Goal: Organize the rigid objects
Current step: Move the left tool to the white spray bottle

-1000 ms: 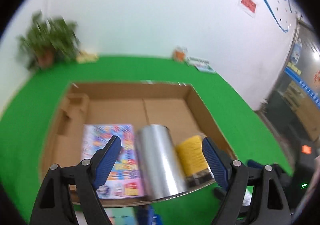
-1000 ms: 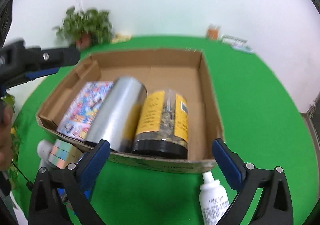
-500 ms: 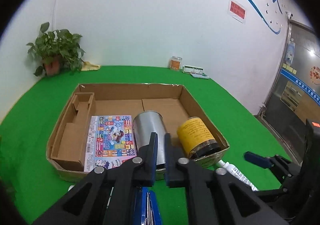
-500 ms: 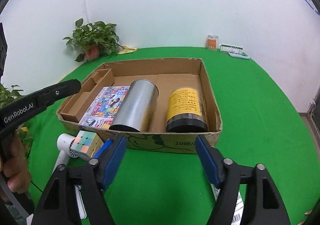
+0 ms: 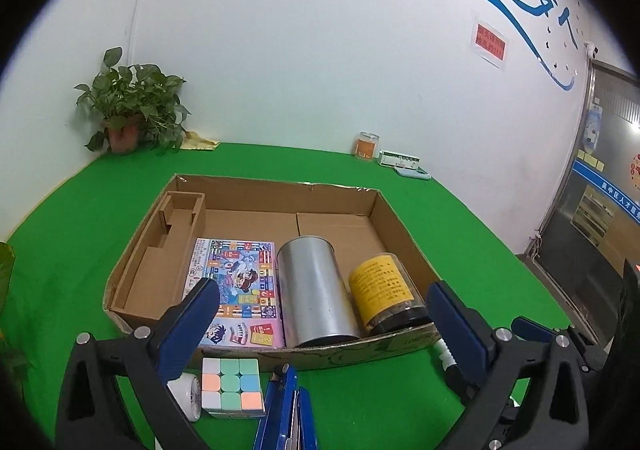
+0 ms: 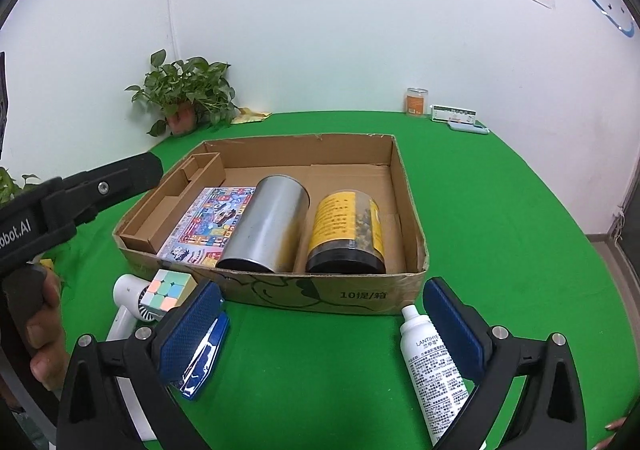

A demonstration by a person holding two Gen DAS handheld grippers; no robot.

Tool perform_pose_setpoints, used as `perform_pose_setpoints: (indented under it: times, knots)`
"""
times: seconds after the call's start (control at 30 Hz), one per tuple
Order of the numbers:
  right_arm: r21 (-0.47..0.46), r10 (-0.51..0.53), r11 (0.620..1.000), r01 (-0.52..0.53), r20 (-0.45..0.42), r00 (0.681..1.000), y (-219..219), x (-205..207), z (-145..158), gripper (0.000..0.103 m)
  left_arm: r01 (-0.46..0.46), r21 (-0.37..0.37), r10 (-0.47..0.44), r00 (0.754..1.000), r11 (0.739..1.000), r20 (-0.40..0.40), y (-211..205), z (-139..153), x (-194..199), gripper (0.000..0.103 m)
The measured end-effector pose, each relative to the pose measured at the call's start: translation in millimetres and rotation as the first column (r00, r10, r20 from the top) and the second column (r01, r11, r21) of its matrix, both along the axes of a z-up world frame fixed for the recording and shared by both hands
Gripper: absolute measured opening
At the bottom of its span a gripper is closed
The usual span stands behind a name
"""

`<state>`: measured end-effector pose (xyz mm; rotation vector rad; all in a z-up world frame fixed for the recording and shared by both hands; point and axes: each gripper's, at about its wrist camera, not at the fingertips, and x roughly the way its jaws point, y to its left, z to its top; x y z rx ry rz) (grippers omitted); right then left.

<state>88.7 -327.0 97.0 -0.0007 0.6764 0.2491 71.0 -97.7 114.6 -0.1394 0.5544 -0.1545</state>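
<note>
A cardboard box [image 5: 256,188] [image 6: 332,294] on green cloth holds a colourful flat game box [image 5: 234,282] [image 6: 208,224], a silver can [image 5: 314,296] [image 6: 266,228] on its side and a yellow-labelled jar [image 5: 384,292] [image 6: 346,228]. In front of the box lie a pastel cube [image 5: 232,386] [image 6: 166,288], a white hair dryer [image 6: 124,310], a blue stapler [image 5: 286,410] [image 6: 206,354] and a white spray bottle [image 6: 434,366]. My left gripper [image 5: 324,314] is open and empty above the cube and stapler. My right gripper [image 6: 320,322] is open and empty, between stapler and bottle.
A potted plant [image 5: 132,110] [image 6: 186,94] stands at the back left by the wall. An orange jar [image 5: 366,146] [image 6: 416,102] and small flat boxes [image 5: 404,164] sit at the back right. The left handle and hand [image 6: 44,250] fill the right view's left side.
My left gripper shut half a second ago and has opened wide again. Both grippers have pulled back from the box, bringing the cube, stapler and bottle into view.
</note>
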Motion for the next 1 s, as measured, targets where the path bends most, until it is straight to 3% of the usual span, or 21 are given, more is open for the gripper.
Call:
perform_pose_setpoints:
  times: [0.2,0.43,0.57,0.63,0.7,0.77,0.87,1.0]
  knots:
    - [0.014,-0.011,1.000,0.012,-0.048,0.999,-19.2,2.0,-16.9,0.102,0.002,-0.029,-0.003,0.999,1.000,-0.038,-1.2,-7.8,1.2,0.103]
    - [-0.018,-0.131,0.991,0.130,-0.221,0.966,-92.5,-7.3,-74.7,0.101,0.018,-0.045,-0.023,0.991,0.999,-0.129,-7.9,-31.5,1.0,0.103]
    - [0.012,-0.196,0.978,0.210,-0.310,0.930,-132.9,-12.7,-104.7,0.085,0.050,-0.067,-0.062,0.982,0.997,-0.178,-17.5,-44.5,0.6,0.103]
    - [0.059,-0.170,0.977,0.203,-0.350,0.921,-140.3,-14.3,-118.4,0.075,0.072,-0.071,-0.085,0.976,0.995,-0.201,-25.0,-49.8,0.5,0.103]
    - [0.079,-0.133,0.982,0.174,-0.370,0.919,-140.5,-13.9,-128.1,0.055,0.101,-0.083,-0.117,0.969,0.991,-0.218,-31.7,-53.5,0.1,0.103]
    - [0.078,-0.108,0.986,0.147,-0.376,0.920,-136.7,-14.0,-133.0,0.050,0.127,-0.098,-0.147,0.961,0.987,-0.235,-36.8,-56.0,0.5,0.103]
    - [0.026,-0.085,0.995,0.100,-0.351,0.933,-123.6,-22.6,-130.3,0.045,0.181,-0.145,-0.216,0.935,0.973,-0.281,-45.9,-62.8,1.9,0.103]
    - [-0.085,-0.077,0.995,0.052,-0.329,0.941,-113.1,-41.4,-128.9,0.045,0.246,-0.271,-0.338,0.861,0.931,-0.380,-60.6,-81.1,5.4,0.103]
